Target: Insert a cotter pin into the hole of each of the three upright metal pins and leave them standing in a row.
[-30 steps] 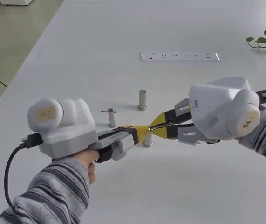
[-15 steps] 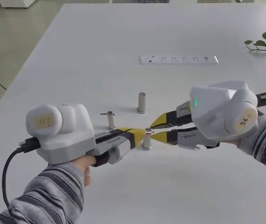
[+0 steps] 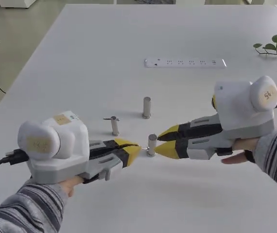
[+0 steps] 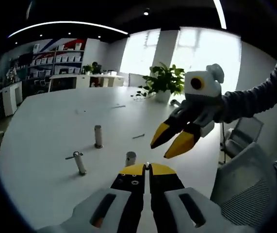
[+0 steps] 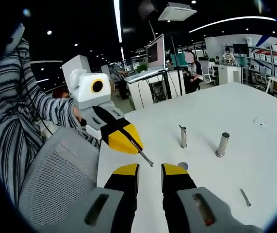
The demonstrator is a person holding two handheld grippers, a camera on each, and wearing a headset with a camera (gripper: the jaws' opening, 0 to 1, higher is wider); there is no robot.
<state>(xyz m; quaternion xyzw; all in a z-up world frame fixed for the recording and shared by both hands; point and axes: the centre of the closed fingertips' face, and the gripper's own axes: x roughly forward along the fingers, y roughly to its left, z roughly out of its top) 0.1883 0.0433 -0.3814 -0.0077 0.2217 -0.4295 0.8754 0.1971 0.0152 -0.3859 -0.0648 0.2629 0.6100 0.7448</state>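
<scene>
Three metal pins stand on the white table. The nearest pin [image 3: 151, 144] is between my two grippers. The left pin [image 3: 114, 124] has a cotter pin through its top, and the far pin [image 3: 147, 107] is bare. My left gripper [image 3: 137, 147] is shut on a thin cotter pin [image 5: 145, 158] that sticks out of its yellow tips, just left of the nearest pin [image 4: 130, 158]. My right gripper [image 3: 158, 141] is open just to that pin's right, with nothing between its fingers [image 5: 127, 170].
A loose cotter pin [image 4: 138, 136] lies on the table beyond the pins. A white power strip [image 3: 185, 62] lies farther back, and a green plant [image 3: 274, 42] is at the far right edge.
The two grippers' tips met over the nearest pin before. My right gripper has opened and drawn back to the right, and the left one has dropped lower, still holding the cotter pin.
</scene>
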